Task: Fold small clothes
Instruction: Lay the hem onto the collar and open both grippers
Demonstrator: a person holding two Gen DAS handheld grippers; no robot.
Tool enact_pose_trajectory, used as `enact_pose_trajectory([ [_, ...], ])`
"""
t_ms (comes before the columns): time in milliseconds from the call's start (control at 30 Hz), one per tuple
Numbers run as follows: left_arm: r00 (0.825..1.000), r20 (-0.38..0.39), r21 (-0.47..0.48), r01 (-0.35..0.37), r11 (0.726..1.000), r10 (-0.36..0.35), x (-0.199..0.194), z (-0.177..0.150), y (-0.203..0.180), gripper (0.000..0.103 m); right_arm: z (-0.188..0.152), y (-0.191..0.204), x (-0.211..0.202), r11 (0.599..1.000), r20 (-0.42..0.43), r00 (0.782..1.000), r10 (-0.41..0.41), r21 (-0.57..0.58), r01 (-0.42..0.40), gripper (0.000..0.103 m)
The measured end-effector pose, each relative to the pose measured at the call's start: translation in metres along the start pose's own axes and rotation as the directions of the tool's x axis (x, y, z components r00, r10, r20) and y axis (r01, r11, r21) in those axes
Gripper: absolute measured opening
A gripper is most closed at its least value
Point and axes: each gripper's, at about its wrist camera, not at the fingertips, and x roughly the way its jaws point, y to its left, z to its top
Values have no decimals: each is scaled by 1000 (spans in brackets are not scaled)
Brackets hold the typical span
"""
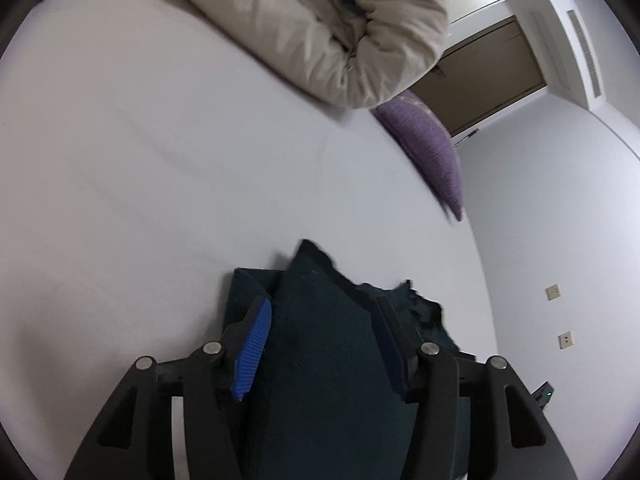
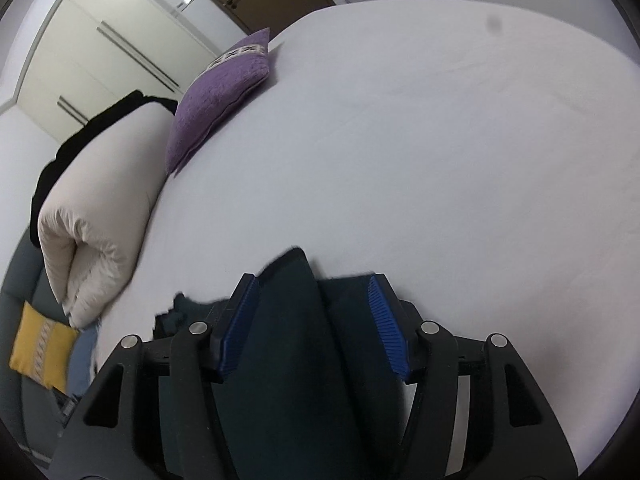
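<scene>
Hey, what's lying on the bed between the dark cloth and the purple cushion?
Nothing: in both wrist views only bare white sheet lies between the dark cloth and the purple cushion.

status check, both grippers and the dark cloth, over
Left gripper open, dark cloth bunched between its fingers. Right gripper open, straddling a raised fold. Cloth on the white bed. Purple pillow and beige duvet well apart.

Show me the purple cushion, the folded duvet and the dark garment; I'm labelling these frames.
purple cushion (image 2: 218, 98), right wrist view, middle of its face.
folded duvet (image 1: 320, 28), left wrist view, its rolled top.
dark garment (image 1: 320, 320), left wrist view, raised fold between the fingers.
</scene>
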Motion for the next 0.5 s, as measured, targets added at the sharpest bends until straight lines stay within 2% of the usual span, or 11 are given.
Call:
enact_pose_trajectory([
  [133, 999, 17, 80, -38, 996, 36, -23, -18, -13, 55, -20, 11, -22, 995, 5, 1000, -17, -94, 18, 55],
  [333, 997, 21, 131, -79, 988, 77, -50, -67, -8, 55, -77, 24, -51, 962, 3, 997, -82, -262, 80, 55],
  [400, 996, 29, 159, -84, 984, 80, -57, -80, -9, 55, -93, 31, -61, 949, 9, 998, -59, -310, 59, 54],
  [433, 995, 33, 183, -97, 978, 92, -59, -87, -11, 55, -114, 31, -79, 940, 2, 1000, -16, -341, 16, 54],
  [500, 991, 36, 226, -133, 965, 129, -55, -95, -14, 55, -126, 40, -83, 925, -24, 998, 57, -376, -61, 54],
])
